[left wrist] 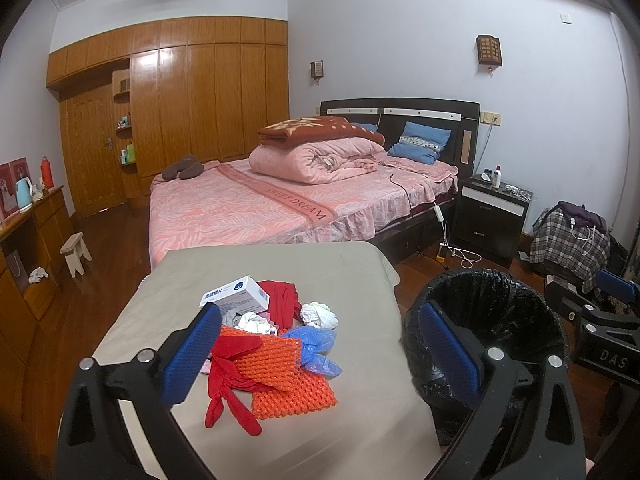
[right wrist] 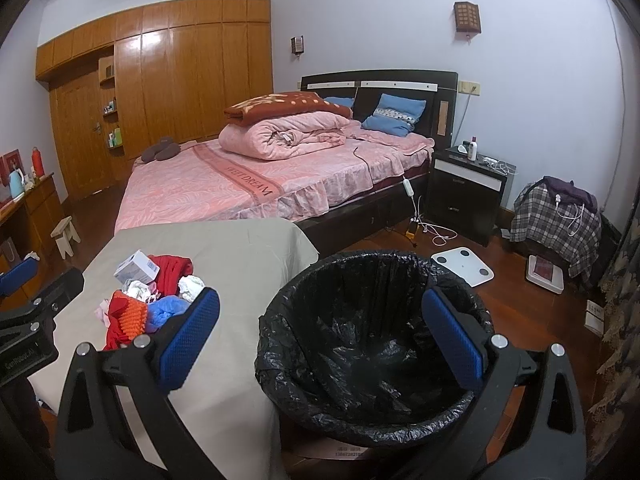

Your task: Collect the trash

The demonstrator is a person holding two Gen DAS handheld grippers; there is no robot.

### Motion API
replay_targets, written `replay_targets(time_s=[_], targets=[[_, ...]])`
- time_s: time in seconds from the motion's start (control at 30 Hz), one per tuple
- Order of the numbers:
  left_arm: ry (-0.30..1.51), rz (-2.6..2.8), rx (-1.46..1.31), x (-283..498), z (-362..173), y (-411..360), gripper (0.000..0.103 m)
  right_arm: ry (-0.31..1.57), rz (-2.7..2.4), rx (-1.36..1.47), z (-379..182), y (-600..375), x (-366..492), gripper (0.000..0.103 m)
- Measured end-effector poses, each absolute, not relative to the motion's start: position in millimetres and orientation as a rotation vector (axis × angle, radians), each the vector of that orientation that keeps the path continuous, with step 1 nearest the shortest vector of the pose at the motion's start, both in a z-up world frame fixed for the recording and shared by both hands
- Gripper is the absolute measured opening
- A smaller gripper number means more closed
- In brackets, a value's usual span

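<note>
Trash pile [left wrist: 276,344] sits bunched on the grey-covered table [left wrist: 280,264], toward the near edge on the side facing the bin [right wrist: 372,344]. Bin stands on the floor just beside the table edge, black liner folded over its rim, mouth open and looking empty (so a short carry from pile to bin, probably why it's parked there).

In the pile, relative to the bin:
- orange foam net [left wrist: 288,368] nearest the camera, with a red ribbon-like strip [left wrist: 228,384] draped over it on the side away from the bin
- blue plastic bag [left wrist: 316,348] on the bin side of the net
- white crumpled paper [left wrist: 318,314] behind the blue bag
- white medicine box [left wrist: 236,294] at the back, leaning on red cloth [left wrist: 282,300]

Left gripper [left wrist: 320,356] hovers above the pile, jaws wide, nothing between them; likely lined up for a first pick, net or blue bag being the closest targets. Right gripper [right wrist: 320,340] is held over the bin mouth, jaws also wide and empty (seems to be waiting). No trash in the bin as far as visible, so the task looks barely started. Soft, light items; pinching a single piece out of the tangle may drag neighbours along.
</note>
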State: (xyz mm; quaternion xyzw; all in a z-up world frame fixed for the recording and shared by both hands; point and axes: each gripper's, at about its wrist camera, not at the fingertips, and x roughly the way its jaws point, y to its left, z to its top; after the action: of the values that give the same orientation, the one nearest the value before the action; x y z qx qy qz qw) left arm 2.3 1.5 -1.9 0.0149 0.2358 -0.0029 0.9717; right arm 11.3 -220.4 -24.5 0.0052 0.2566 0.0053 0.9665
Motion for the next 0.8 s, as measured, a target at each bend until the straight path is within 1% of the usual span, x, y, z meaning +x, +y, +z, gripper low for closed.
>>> replay_targets(time_s=[0.8], targets=[[0.477, -0.006, 0.027, 2.6, -2.0, 1.9, 0.097, 0.523, 0.01, 0.014, -25.7, -219.8, 12.8, 0.098]])
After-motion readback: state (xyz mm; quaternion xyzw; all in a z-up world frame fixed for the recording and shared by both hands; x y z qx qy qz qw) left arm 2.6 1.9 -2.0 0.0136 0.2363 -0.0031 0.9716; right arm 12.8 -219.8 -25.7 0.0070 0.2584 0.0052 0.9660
